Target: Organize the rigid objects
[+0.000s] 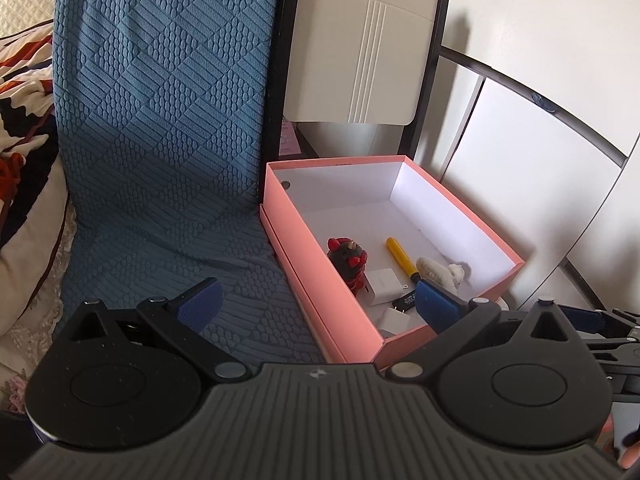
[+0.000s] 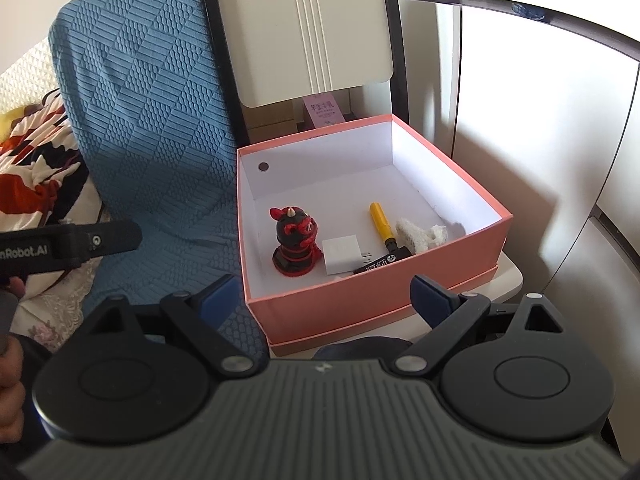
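Observation:
A pink box (image 2: 360,312) with a white inside stands open on a small white table, beside a blue-covered sofa. Inside it stand a black and red figurine (image 2: 295,242), a white plug adapter (image 2: 342,254), a yellow-handled tool (image 2: 382,222), a black battery (image 2: 378,265) and a white fluffy piece (image 2: 420,234). In the left wrist view the same box (image 1: 304,252) shows the figurine (image 1: 347,260) and the adapter (image 1: 386,286). My left gripper (image 1: 318,304) is open, straddling the box's near left wall. My right gripper (image 2: 326,300) is open in front of the box, holding nothing.
A blue textured cover (image 1: 160,120) drapes the sofa at the left, with a patterned blanket (image 1: 20,120) beyond it. A beige appliance (image 2: 304,32) stands behind the box against a dark frame. White panels (image 2: 520,140) line the right side. A hand (image 2: 10,380) holds the left gripper's body (image 2: 60,246).

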`<act>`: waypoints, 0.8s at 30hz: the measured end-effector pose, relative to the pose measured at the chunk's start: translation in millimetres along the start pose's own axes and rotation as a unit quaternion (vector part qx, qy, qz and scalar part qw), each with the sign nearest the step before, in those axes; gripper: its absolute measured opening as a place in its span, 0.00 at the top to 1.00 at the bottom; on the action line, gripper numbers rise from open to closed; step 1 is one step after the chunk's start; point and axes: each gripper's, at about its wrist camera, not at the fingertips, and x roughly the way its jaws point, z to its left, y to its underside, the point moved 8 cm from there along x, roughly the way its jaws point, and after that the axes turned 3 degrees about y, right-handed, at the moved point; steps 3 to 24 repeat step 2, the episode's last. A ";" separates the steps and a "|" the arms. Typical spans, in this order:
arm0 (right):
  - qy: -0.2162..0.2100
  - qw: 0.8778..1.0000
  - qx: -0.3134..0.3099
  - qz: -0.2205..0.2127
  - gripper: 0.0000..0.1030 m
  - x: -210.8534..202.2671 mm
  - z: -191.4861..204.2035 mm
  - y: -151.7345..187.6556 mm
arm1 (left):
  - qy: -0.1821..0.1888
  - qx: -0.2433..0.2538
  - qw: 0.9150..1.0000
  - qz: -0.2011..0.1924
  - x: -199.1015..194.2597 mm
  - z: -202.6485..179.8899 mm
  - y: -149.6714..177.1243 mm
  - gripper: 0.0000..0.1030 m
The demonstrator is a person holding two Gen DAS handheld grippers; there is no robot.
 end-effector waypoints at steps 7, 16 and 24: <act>-0.002 1.000 0.001 0.001 0.08 -0.4 0.9 0.9 | 0.000 -0.001 1.000 0.000 -0.2 -0.3 -0.2 0.00; -0.002 1.000 0.001 0.001 0.08 -0.4 0.9 0.9 | 0.000 -0.001 1.000 0.000 -0.2 -0.3 -0.2 0.00; -0.002 1.000 0.001 0.001 0.08 -0.4 0.9 0.9 | 0.000 -0.001 1.000 0.000 -0.2 -0.3 -0.2 0.00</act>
